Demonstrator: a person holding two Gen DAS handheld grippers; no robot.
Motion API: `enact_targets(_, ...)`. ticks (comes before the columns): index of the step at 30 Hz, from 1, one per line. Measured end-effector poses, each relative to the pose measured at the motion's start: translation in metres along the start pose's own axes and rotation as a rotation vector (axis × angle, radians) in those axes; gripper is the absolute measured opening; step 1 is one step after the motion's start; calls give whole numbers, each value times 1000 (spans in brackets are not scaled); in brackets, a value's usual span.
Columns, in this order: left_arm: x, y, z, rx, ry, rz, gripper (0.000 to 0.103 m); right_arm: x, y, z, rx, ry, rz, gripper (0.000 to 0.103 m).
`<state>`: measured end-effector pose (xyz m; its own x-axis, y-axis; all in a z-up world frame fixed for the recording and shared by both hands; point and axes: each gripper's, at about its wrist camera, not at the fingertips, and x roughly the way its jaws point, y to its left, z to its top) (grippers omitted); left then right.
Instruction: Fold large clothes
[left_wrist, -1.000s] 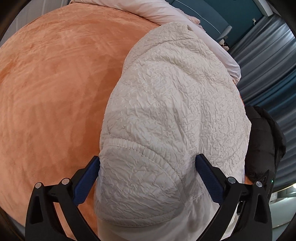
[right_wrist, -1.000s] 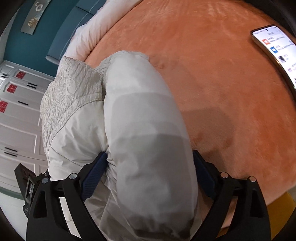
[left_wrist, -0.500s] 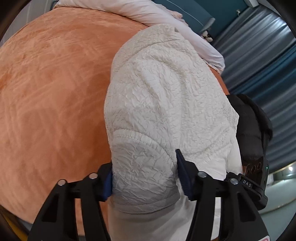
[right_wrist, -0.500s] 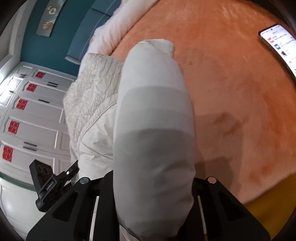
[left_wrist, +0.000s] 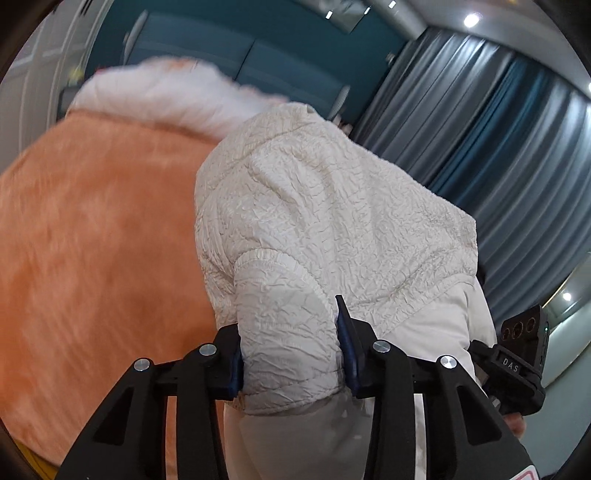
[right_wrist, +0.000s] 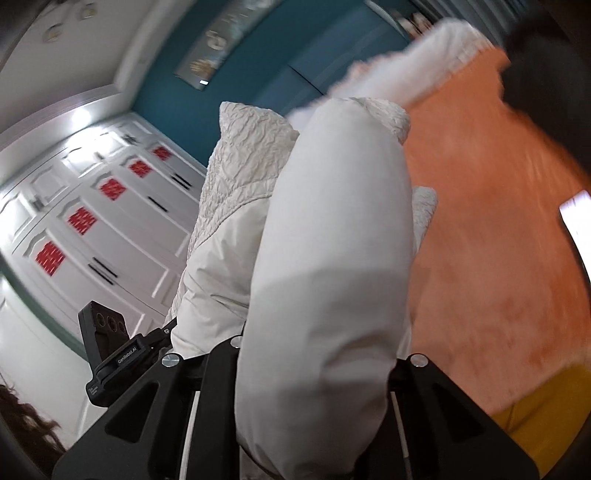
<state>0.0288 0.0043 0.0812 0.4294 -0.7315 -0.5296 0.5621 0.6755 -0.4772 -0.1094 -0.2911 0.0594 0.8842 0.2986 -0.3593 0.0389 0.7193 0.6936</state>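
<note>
A bulky white jacket with a crinkled outer fabric and a smooth lining is held up above the orange bed cover. My left gripper is shut on a crinkled elastic-edged fold of the jacket. My right gripper is shut on a thick smooth padded roll of the same jacket, which hides its fingertips. The right gripper's body shows at the lower right of the left wrist view; the left gripper's body shows at the lower left of the right wrist view.
The orange bed cover spreads below, with a white quilt bunched at its far end. A phone lies on the bed at the right. White wardrobe doors stand to the left, grey-blue curtains to the right.
Both grippers have closed on the jacket and lifted it off the bed. The views have tilted up, so the wall, wardrobe and curtains now show.
</note>
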Motion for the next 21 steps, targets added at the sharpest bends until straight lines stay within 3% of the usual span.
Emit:
enact_targets(6, -52, 4, 64, 87, -185, 18, 36, 27, 69, 41, -150, -73, 113, 15)
enact_targets(10, -58, 33, 87, 117, -231, 90, 38, 79, 92, 55, -202, -54, 130, 19)
enact_targets(11, -51, 46, 90, 118, -219, 112, 39, 95, 86, 55, -192, -32, 119, 22)
enact_targets(13, -19, 83, 90, 75, -158, 190, 48, 145, 60, 48, -138, 48, 57, 36)
enact_targets(15, 31, 132, 75, 16, -16, 305, 54, 196, 13, 22, -40, 181, -67, 40)
enact_targets(17, 71, 171, 47, -23, 145, 447, 41, 224, -30, -11, 41, 317, -221, 37)
enact_targets(18, 80, 184, 30, -29, 194, 509, 31, 222, -40, -23, 67, 329, -253, 36)
enact_targets(21, 54, 182, 5, -30, 112, 506, 34, 194, -41, -39, 41, 310, -236, 33)
